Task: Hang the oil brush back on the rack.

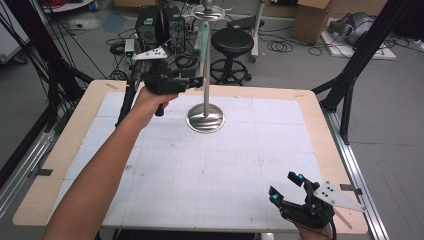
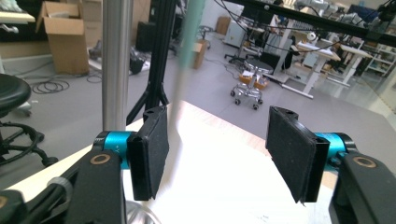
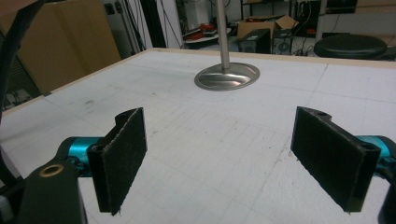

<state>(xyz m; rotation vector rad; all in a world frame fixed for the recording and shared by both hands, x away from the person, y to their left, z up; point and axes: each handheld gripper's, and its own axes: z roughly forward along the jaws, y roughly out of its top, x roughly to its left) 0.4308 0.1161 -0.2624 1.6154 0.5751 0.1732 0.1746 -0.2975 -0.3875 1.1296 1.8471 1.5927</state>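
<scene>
Up at the far middle of the counter [image 1: 75,150]: a metal stand [image 1: 205,118] with round base and upright pole, a pale green strip [image 1: 205,37] hanging beside the pole. Left gripper [image 1: 192,83] raised just left of the pole, jaws spread wide, nothing between the pads; pole and blurred strip [image 2: 187,42] close ahead, left of the gap, in the left gripper view. Right gripper [image 1: 286,189] low at the near right corner, close to the edge, jaws likewise apart and empty. Wide bare gridded surface between them. Left forearm stretched diagonally forward, hand [image 1: 147,102] wrapped on the grip.
</scene>
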